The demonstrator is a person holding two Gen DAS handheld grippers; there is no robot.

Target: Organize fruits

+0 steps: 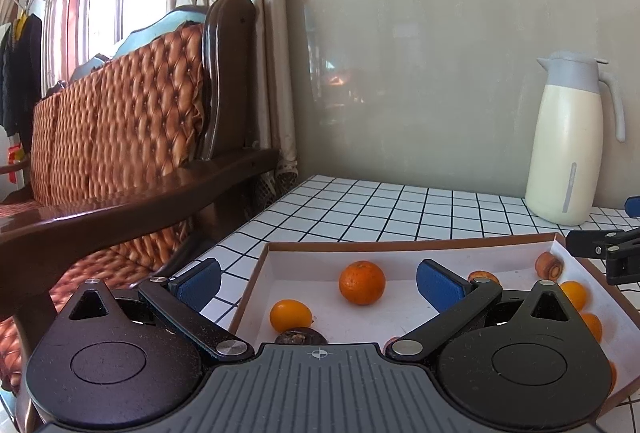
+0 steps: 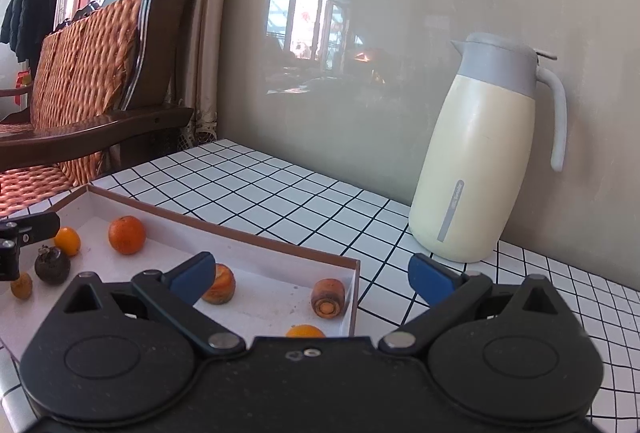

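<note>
1. Both grippers fill the foreground, and both stand wide open with nothing between their blue pads: the left gripper (image 1: 318,283) hovers over the near left end of the box, the right gripper (image 2: 312,273) over its right end and the bare tiles beside it.
2. Behind them spreads the white-tiled table (image 2: 256,189), with a cream thermos jug (image 2: 476,169) standing near the wall, well apart from the fruit.
3. On the table lies the shallow box (image 1: 280,253), brown outside and white inside; all the fruit seen sits in it, scattered loosely.
4. Largest of the fruit is the orange (image 1: 362,282), alone on the box floor, ahead of the left gripper and between its fingers in that view.
5. Smaller pieces follow: a dark round fruit (image 2: 52,265), a small yellow-orange fruit (image 1: 291,315) just beside it, two cut orange-brown pieces (image 2: 328,299) toward the right end, and a few small orange ones near the front wall.
6. No fruit is held, so the step in hand looks like choosing and approaching a piece. A sensible next move is lowering the left gripper around the orange and closing gently, since it may roll.
</note>
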